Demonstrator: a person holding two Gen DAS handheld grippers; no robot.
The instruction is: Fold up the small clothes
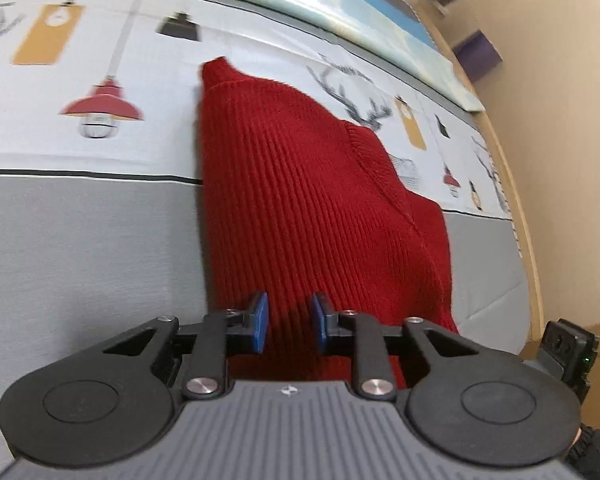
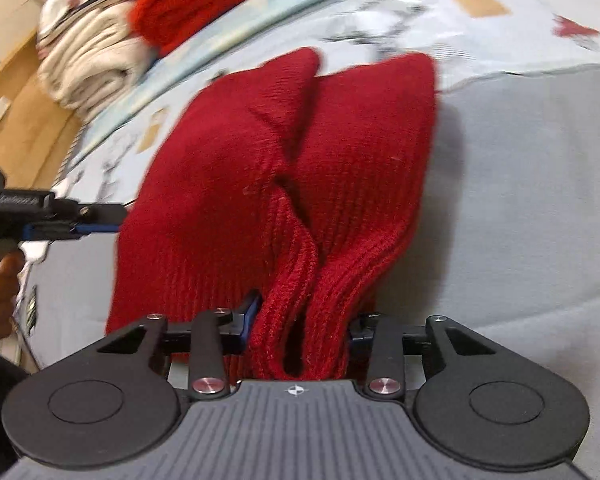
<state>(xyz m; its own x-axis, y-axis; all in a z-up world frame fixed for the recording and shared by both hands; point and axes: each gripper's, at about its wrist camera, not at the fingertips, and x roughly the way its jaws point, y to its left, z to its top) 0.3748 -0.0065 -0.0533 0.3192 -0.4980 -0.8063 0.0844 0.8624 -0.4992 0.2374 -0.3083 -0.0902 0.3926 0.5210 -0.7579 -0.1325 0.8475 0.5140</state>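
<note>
Red knit sweater: ribbed, thick, soft and limp, light for its bulk; lies on the bed, partly folded with bunched layers. Likely to sag and stretch; best taken at doubled edges or hems. Right tool: clamped on a thick wad of its folds. Left tool: jaws parted over the knit, gripping nothing. Stacked folded clothes lie beyond.

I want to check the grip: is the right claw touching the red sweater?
Touching. The right wrist view shows the right claw with bunched folds of the red sweater pressed between its blue pads.
</note>
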